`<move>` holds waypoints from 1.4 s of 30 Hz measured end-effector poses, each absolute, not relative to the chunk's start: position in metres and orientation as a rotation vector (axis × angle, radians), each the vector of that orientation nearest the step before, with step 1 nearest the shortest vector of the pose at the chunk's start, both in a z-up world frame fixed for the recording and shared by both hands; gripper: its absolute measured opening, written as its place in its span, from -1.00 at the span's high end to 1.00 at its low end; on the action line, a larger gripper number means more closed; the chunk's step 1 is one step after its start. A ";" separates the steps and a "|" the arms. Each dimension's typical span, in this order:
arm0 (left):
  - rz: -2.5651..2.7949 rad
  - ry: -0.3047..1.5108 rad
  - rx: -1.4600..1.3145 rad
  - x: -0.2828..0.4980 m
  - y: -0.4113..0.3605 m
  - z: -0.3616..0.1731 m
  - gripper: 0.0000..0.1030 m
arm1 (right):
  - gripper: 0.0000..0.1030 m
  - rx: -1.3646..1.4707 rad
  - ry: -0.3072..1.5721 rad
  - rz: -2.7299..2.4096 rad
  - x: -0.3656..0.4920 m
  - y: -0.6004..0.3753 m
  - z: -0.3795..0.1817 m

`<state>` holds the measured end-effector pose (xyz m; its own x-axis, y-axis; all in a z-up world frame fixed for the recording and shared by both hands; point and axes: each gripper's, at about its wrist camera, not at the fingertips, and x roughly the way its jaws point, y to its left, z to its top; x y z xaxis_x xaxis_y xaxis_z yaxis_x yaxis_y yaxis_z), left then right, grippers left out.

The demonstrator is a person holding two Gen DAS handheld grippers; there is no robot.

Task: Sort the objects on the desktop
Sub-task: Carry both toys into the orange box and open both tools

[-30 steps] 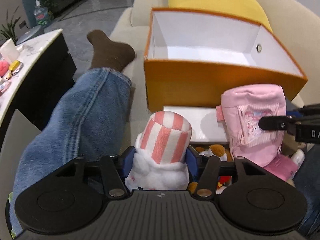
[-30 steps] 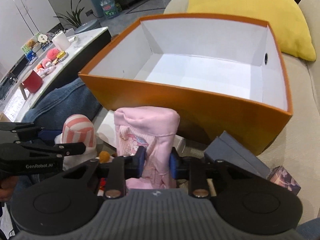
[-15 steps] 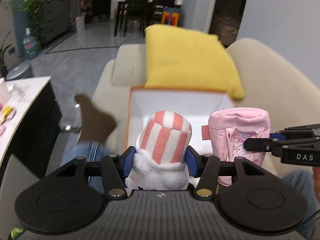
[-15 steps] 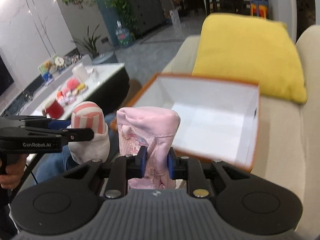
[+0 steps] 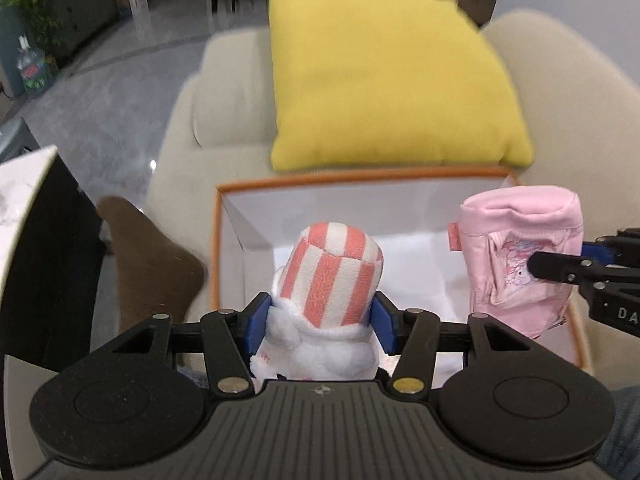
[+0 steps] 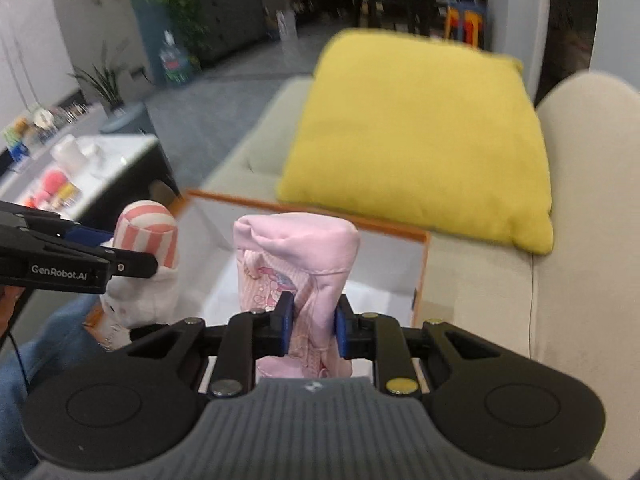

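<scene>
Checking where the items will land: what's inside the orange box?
The orange box shows bare white walls and floor; the striped plush and pink pouch hide part of it.

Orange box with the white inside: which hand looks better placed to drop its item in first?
Probably the left. Its tool holds the striped pink-and-white plush roll over the orange box's white floor; the right tool's pink fabric pouch sits nearer the right rim.
</scene>
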<state>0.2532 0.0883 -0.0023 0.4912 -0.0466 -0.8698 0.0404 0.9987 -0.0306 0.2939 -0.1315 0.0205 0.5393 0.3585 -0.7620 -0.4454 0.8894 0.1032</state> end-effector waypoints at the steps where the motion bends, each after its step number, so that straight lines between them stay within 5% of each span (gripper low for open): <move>1: -0.037 1.074 0.005 0.261 0.087 -0.012 -0.20 | 0.57 -0.110 0.906 0.474 0.302 -0.128 0.012; 15: 0.053 1.148 0.183 0.322 0.071 -0.080 -0.23 | 0.56 -0.254 1.045 0.371 0.356 -0.104 -0.041; 36: 0.044 1.033 0.324 0.316 0.056 -0.079 -0.36 | 0.40 -0.391 1.121 0.314 0.383 -0.078 -0.045; 42: -0.015 1.043 0.330 0.308 0.065 -0.071 0.18 | 0.39 -0.386 1.139 0.310 0.387 -0.072 -0.048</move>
